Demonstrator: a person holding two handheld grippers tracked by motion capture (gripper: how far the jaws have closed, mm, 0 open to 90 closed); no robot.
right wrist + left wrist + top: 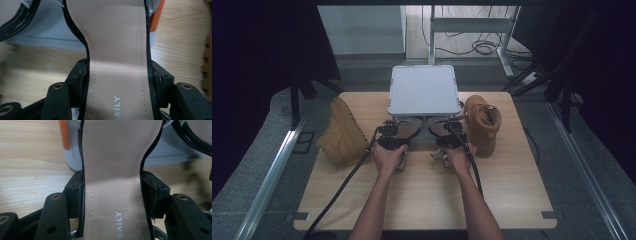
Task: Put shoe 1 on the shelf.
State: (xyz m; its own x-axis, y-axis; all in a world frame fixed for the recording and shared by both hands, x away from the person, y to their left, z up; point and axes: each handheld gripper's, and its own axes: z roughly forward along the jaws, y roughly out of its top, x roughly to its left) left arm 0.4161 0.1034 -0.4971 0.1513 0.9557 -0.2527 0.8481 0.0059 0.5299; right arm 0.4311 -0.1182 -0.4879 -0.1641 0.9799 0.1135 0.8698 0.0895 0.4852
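On the wooden counter (422, 190), the grey shoebox (423, 90) stands shut at the far middle and serves as the landmark. Just in front of its near edge lie two black sandals with beige insoles, side by side, their long axes running from the person toward the box, with the far ends right at the box's near edge.

The left gripper (393, 142) holds the left sandal (404, 129). In the left gripper view its fingers (75, 195) press on both sides of the narrow waist of that sandal (115, 182), clenched on it. The right gripper (449, 142) holds the right sandal (439, 128) the same way. The right gripper view shows its fingers (77, 75) squeezing the black edges of the insole (117, 62) at the waist.

Silver lettering printed along each insole reads "DAILY" on the left sandal; on the right one only "AILY" can be read before the frame cuts it.

A tan boot (343, 132) lies on its side to the left of the box, sole facing right. A second tan boot (483, 122) stands to the right of the box, just beside the right sandal.

What is inside the box cannot be told.
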